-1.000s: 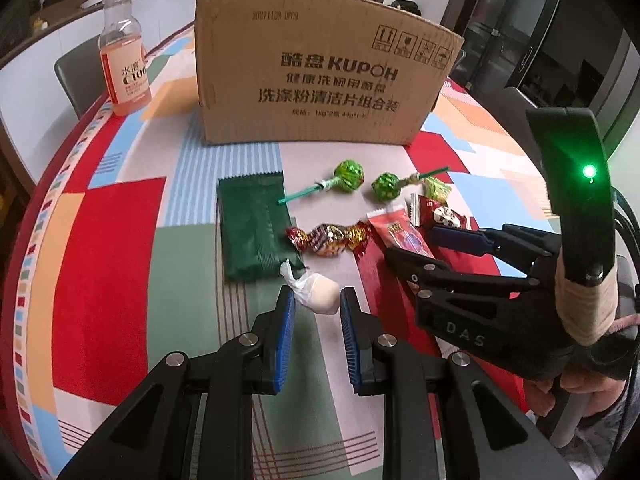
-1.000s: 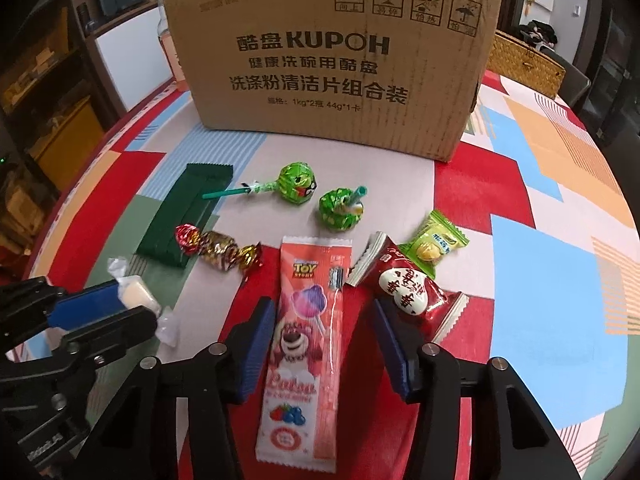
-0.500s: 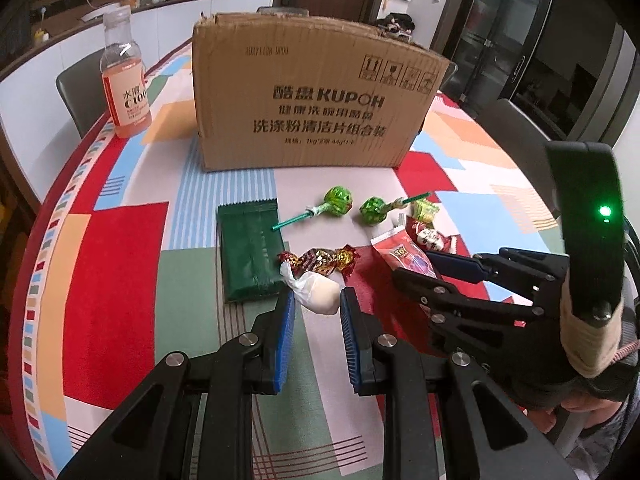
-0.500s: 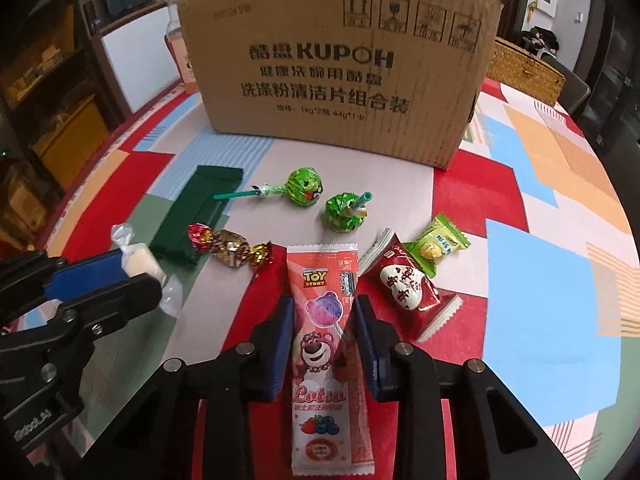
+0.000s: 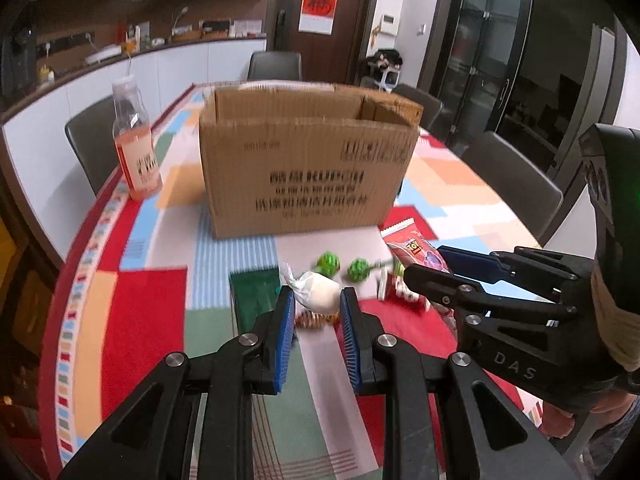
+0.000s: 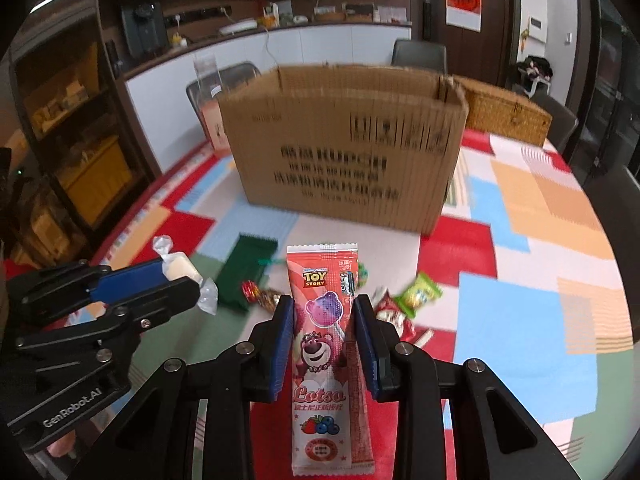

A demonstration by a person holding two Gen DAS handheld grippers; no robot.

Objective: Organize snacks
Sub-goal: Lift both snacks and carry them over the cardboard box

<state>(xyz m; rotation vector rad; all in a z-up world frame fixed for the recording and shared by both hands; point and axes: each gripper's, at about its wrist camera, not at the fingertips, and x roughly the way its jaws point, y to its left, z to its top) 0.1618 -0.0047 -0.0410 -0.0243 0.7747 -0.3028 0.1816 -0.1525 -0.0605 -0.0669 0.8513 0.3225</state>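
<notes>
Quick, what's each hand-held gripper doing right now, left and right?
Left hand-held gripper: shut on the white wrapped candy.
Right hand-held gripper: shut on the pink Lotso snack packet.

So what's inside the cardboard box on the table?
The cardboard box is open on top, and only the bare upper inner walls show. Its front wall hides the bottom, so any snacks inside cannot be seen.

I stand at a table (image 5: 132, 320) spread with a patchwork cloth of red, blue, orange and green. Dark chairs (image 5: 274, 65) line its far and side edges. Beyond its left edge runs a white counter (image 5: 200, 60) under wooden shelves; a dark door (image 5: 320, 16) bearing a red poster and glass cabinets (image 5: 500, 40) stand behind.
</notes>
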